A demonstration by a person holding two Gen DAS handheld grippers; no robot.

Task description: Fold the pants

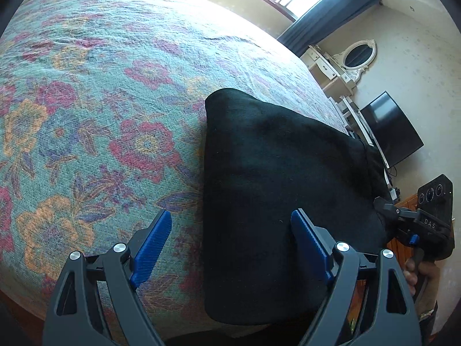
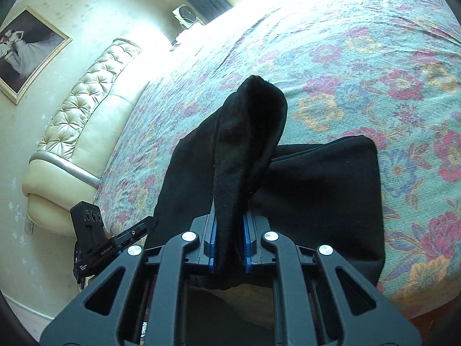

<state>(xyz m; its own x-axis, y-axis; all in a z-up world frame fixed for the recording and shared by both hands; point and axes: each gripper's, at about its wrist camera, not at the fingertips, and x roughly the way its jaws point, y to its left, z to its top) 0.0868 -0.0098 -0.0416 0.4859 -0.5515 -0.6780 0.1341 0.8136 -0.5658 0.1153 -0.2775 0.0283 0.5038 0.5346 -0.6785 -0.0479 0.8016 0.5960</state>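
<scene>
I see the black pants lying folded on the bed, on its floral bedspread near the front edge. My right tool is clamped tight on a bunched fold of the pants, its blue pads pressing the cloth from both sides, and the gripped part rises off the bed as a dark ridge while the rest lies flat. My left tool stands wide apart with nothing between its pads; one finger sits over the pants' left edge, the other over bare bedspread. A hand holds the right tool's grip.
</scene>
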